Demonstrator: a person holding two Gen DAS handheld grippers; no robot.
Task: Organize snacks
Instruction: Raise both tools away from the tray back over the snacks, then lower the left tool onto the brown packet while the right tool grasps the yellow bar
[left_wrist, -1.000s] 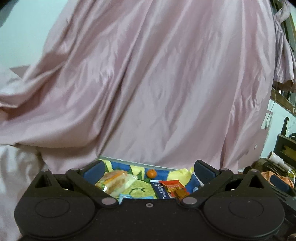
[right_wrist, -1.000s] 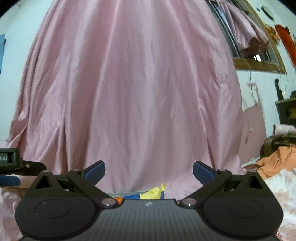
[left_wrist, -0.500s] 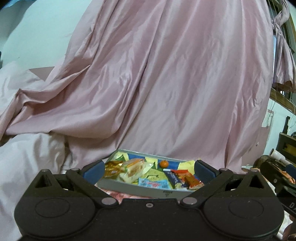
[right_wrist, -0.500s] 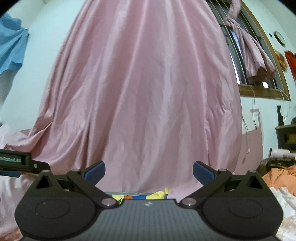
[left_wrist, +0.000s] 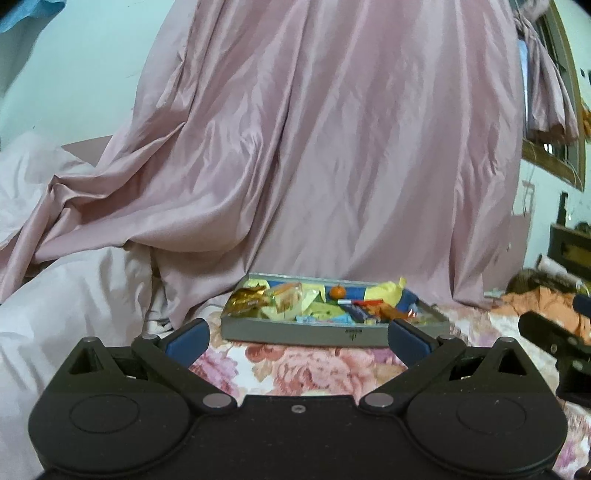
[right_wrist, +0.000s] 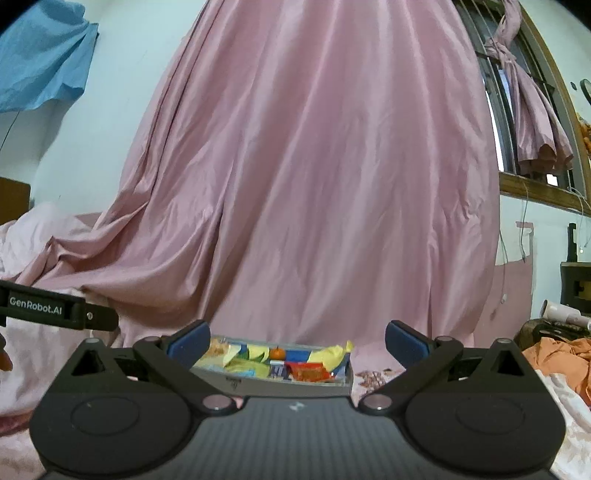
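The left gripper (left_wrist: 297, 338) is spread wide with nothing between its blue pads, and the right gripper (right_wrist: 295, 341) is likewise spread wide and empty. Directly ahead of both grippers, a grey tray (left_wrist: 295, 334) rests on the floral bedspread (left_wrist: 295, 365), clear of the fingertips, and holds the snacks (left_wrist: 291, 306): mixed wrappers, a small orange fruit (left_wrist: 337, 291) toward the far wall and a red packet (right_wrist: 308, 370) on the right. Beyond the tray hangs a pink curtain (left_wrist: 332, 147).

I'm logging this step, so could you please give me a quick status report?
Left gripper and right gripper open, empty. Snack tray ahead on floral bedspread, full. Nothing in the way.
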